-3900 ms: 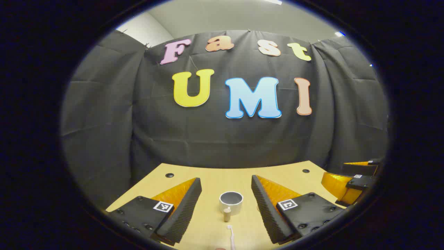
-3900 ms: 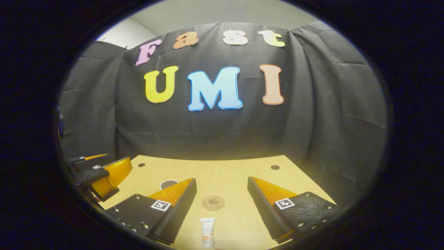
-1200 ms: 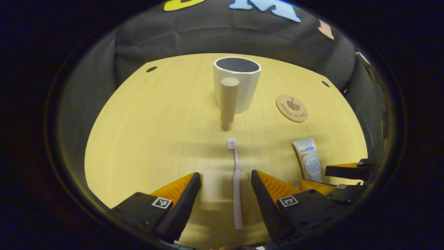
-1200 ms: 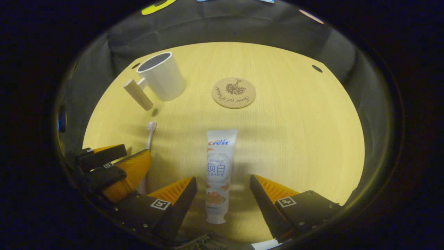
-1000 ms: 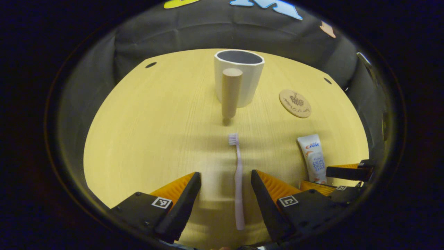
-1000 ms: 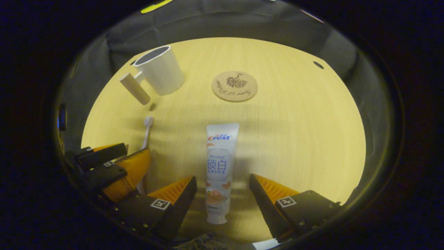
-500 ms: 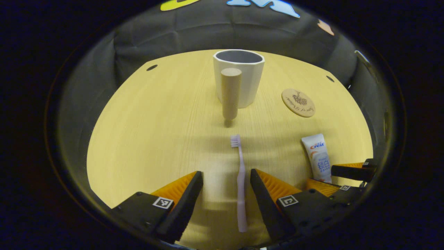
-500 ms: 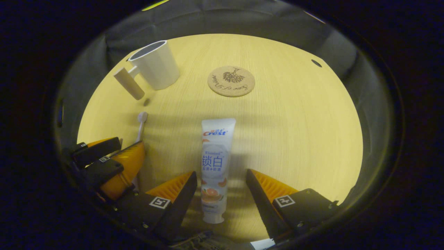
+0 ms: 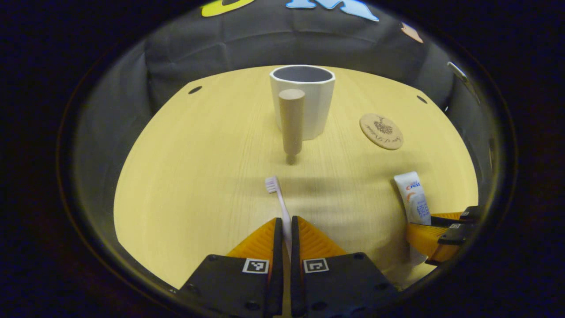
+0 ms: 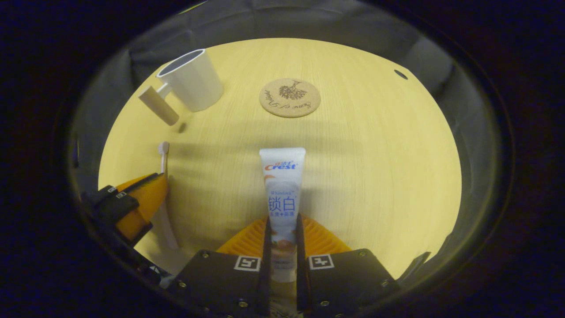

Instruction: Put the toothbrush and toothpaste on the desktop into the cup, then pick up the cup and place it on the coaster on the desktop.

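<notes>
The yellow wooden desktop [image 9: 190,176] takes up the middle of both views, with the black cloth wall [image 9: 247,44] curving above it. In the left gripper view the white cup [image 9: 309,99] stands upright at upper centre, its round wooden handle [image 9: 291,121] pointing toward the camera, directly in line between the gripper and the cup mouth. The cork coaster [image 9: 381,131] lies flat to the cup's right, well apart from it; in the right gripper view it sits at upper centre with the cup at upper left. The left gripper [image 9: 283,229] at bottom centre is clamped on the pink toothbrush [image 9: 278,198], whose head leans toward the upper left. The right gripper [image 10: 282,229] at bottom centre of its own view is clamped on the lower part of the toothpaste [image 10: 282,185] tube. Half a second ago both pairs of fingers stood wide apart with each item lying loose between them; now they have closed, and the toothbrush has tilted from straight. The toothbrush handle is hidden between the pads, the tube's cap end is partly covered, and whether either item has left the desktop cannot be told.
</notes>
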### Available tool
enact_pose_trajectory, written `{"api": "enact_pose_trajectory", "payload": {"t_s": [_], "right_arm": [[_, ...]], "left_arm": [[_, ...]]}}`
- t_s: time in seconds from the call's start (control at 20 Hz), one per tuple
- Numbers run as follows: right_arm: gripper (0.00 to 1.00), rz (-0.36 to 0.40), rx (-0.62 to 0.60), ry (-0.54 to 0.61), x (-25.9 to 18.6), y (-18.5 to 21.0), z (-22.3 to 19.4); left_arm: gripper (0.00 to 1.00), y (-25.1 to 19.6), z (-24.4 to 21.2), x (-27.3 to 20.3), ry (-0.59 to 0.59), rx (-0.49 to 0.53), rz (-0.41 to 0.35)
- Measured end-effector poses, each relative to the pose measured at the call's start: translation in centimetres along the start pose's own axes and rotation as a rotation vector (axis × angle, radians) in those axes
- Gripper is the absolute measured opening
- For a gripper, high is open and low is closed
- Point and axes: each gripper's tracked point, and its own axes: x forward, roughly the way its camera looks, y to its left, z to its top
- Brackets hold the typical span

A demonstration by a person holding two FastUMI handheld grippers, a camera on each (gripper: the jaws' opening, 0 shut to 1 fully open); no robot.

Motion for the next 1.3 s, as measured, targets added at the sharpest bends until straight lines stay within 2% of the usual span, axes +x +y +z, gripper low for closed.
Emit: {"api": "enact_pose_trajectory", "payload": {"t_s": [0.1,0.15,0.25,0.3,0.5,0.75,1.05,1.3], "right_arm": [[0.25,0.006,0.004,0.004,0.2,0.0,0.0],[0.25,0.005,0.007,0.003,0.2,-0.1,-0.1],[0.25,0.003,0.050,-0.028,0.1,-0.4,0.5],[0.13,0.014,0.079,-0.022,0.6,-0.2,0.4],[0.13,0.069,0.171,-0.014,0.0,-0.3,0.5],[0.12,0.062,0.162,-0.032,-0.3,-0.5,0.4],[0.12,0.063,0.173,-0.163,-4.3,-2.0,3.0],[0.12,0.087,0.195,-0.245,-7.5,-2.5,4.2]], "left_arm": [[0.14,0.1,0.4,0.0,-0.018,-0.014,0.005],[0.07,0.0,0.2,0.1,-0.020,-0.028,0.001],[0.07,0.1,0.1,0.0,-0.044,-0.014,-0.014],[0.07,0.0,0.1,0.2,-0.048,0.001,-0.013],[0.07,-0.3,0.1,-0.6,-0.071,0.007,-0.033],[0.07,0.0,1.4,-3.1,-0.147,0.000,-0.033],[0.07,0.2,3.3,-6.6,-0.220,-0.041,-0.040],[0.07,0.3,6.8,-10.7,-0.308,-0.075,-0.054]]}}
